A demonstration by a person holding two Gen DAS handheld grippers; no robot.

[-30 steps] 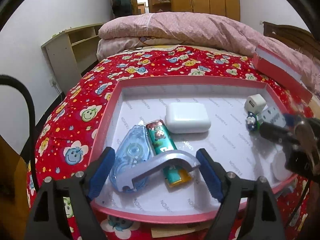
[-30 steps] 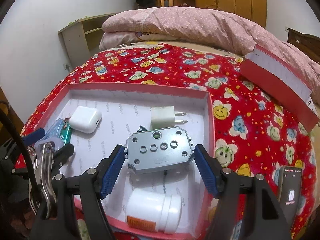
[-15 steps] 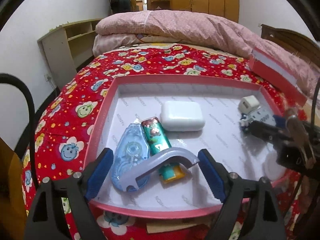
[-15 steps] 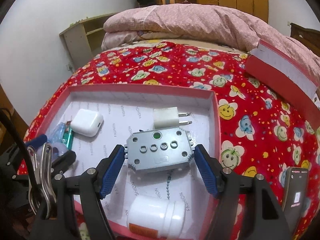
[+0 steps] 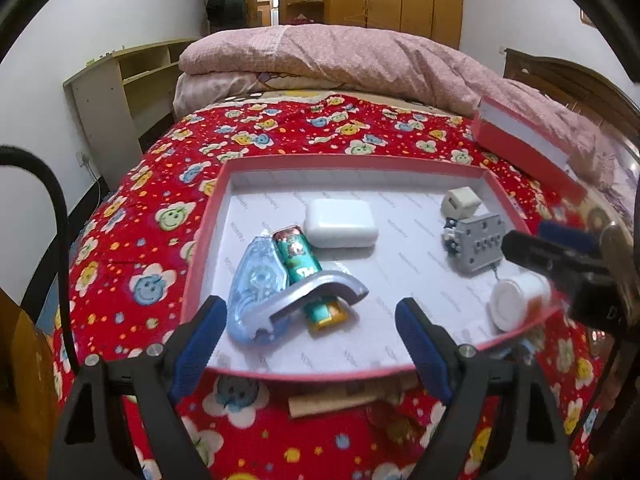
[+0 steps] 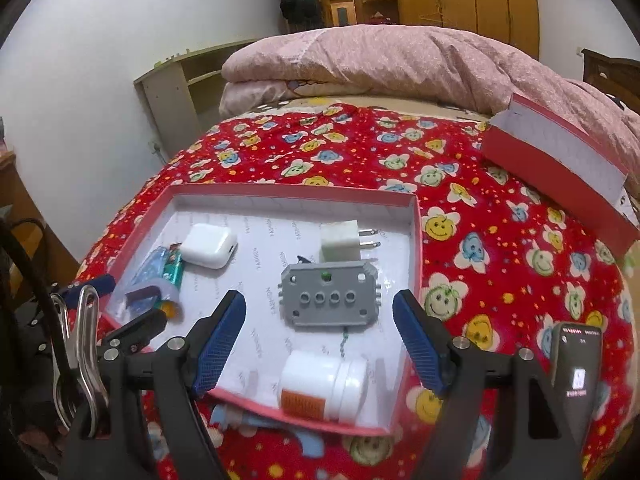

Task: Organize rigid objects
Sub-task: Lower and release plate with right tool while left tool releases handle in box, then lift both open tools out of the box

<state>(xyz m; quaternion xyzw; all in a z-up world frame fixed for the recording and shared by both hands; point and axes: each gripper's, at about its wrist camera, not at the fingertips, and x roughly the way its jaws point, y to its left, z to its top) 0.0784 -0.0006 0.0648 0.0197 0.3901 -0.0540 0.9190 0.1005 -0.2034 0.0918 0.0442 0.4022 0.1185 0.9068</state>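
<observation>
The right gripper [image 6: 319, 334] has its jaws opening, nothing pinched; the grey rectangular plastic block with four round holes [image 6: 329, 298] lies just beyond its tips in the shallow red-rimmed white cardboard tray [image 6: 416, 240]. The left gripper [image 5: 308, 338] stands spread and empty near a silver curved clip [image 5: 316, 294]. Only the right view shows a black phone [image 6: 576, 364] on the red flowered bedspread [image 6: 500, 248].

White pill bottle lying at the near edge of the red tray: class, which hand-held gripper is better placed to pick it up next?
Probably the right hand-held gripper. The white pill bottle lies just below its opening, empty jaws. The left hand-held gripper faces the silver clip across the red tray.
</observation>
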